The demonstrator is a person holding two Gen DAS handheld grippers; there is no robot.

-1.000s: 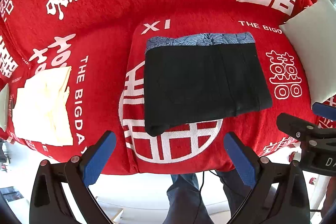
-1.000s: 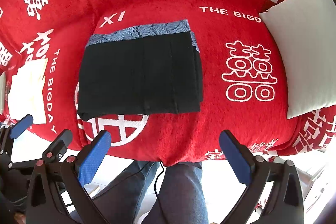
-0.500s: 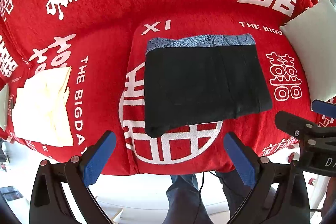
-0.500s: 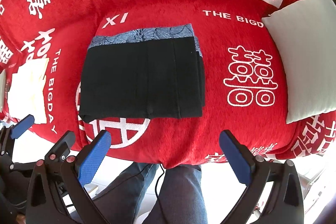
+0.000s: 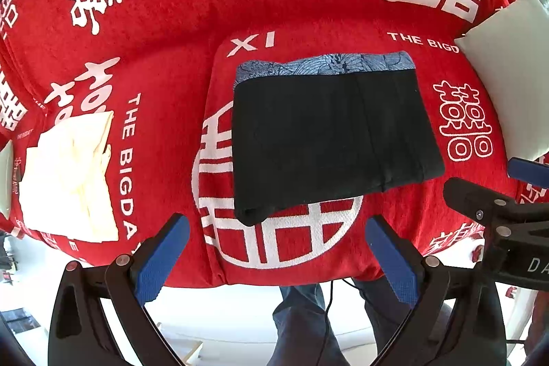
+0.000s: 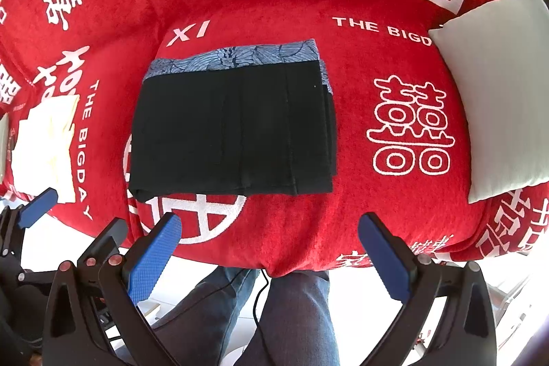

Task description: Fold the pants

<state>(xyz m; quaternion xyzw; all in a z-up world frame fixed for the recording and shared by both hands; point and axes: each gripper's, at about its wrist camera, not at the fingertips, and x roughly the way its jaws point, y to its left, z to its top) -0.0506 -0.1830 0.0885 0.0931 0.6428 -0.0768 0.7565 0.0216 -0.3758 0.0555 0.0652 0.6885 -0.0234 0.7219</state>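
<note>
Black pants lie folded into a flat rectangle on the red cover, a strip of blue patterned fabric showing along the far edge. My left gripper hovers open over the near edge of the seat, short of the pants, holding nothing. My right gripper is open too, likewise back from the pants' near edge and empty. Each gripper shows at the side of the other's view: the right gripper and the left gripper.
A red cover with white characters drapes the couch. A folded cream cloth lies at the left. A pale cushion rests at the right. A person's legs in jeans stand below the seat edge.
The right gripper has drifted slightly back and down, so the pants sit a little higher and to the right in its view. The left gripper has barely moved. Both stay open.
</note>
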